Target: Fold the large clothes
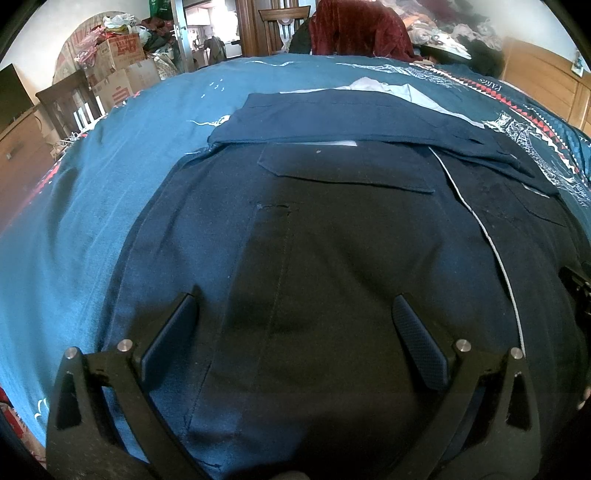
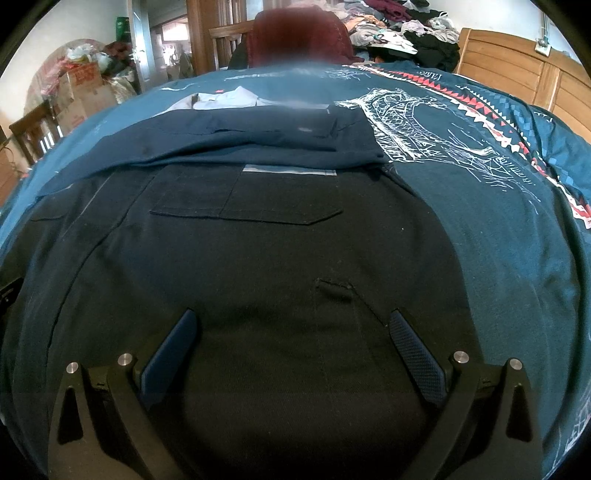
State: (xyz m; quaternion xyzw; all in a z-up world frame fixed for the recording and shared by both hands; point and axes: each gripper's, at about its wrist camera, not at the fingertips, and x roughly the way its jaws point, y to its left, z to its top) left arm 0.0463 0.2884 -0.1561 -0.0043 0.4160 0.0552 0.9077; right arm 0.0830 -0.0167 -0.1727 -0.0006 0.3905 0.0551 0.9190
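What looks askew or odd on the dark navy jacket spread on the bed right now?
The dark navy jacket lies mostly flat. One oddity: its far end is folded back at a slant, with pale grey lining poking out beyond it. Both grippers are open, holding nothing.

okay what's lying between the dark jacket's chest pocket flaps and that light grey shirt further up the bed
A navy folded garment lies across that stretch, its near edge overlapping the dark jacket and its far edge covering part of the light grey shirt. Both wrist views show it.

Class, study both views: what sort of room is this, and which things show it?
Most likely a lived-in bedroom: a dark jacket is spread on a bed's teal cover, a wooden headboard stands behind it, and a clothes pile is heaped beyond.
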